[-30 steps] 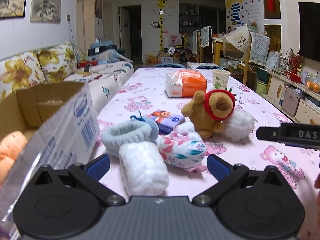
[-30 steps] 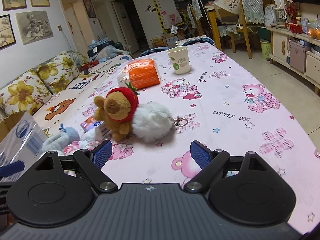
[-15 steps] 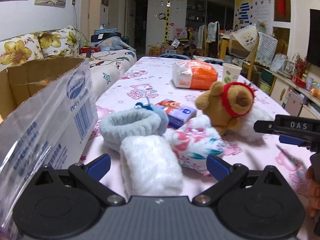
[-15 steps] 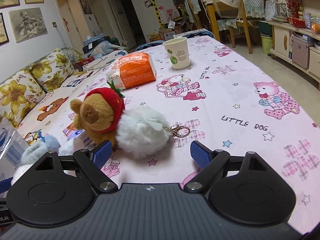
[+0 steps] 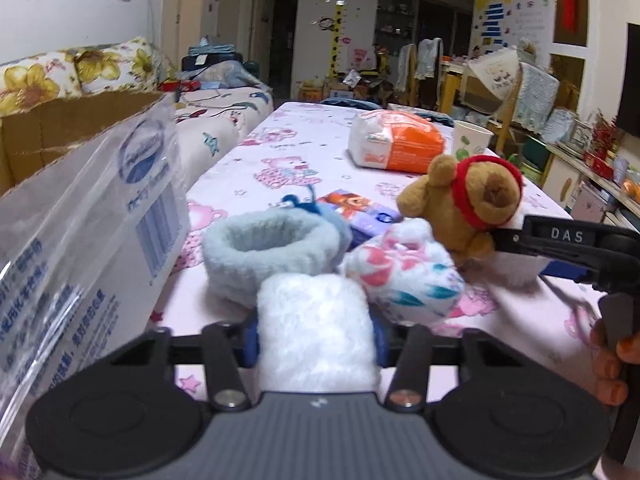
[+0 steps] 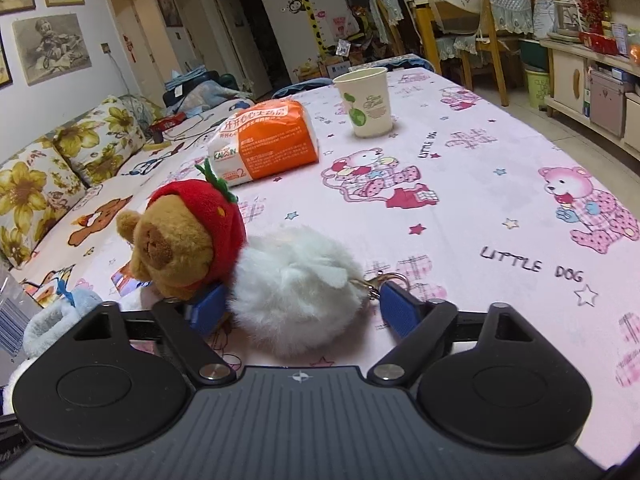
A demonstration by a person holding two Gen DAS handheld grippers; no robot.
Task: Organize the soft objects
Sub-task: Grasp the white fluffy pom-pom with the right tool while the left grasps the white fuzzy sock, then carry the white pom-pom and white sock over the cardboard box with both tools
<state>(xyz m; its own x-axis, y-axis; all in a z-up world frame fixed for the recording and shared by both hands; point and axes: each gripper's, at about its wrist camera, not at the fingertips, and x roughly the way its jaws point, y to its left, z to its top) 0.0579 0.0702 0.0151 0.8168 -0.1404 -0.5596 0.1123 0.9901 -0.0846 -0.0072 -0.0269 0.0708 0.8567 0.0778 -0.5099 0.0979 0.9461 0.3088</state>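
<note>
Both grippers sit low over the pink cartoon-print tablecloth [image 6: 480, 184]. Left gripper [image 5: 314, 340], jaws just closing, clamps the fluffy white rolled cloth [image 5: 316, 332]. Right gripper [image 6: 298, 312], narrowing, brackets the white fur pompom [image 6: 296, 292]; contact unclear.

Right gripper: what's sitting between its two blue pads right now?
The white pompom fills the gap of the right gripper, jaws just closing in; the right wrist view shows it, with the bear toy just outside the left pad.
</note>
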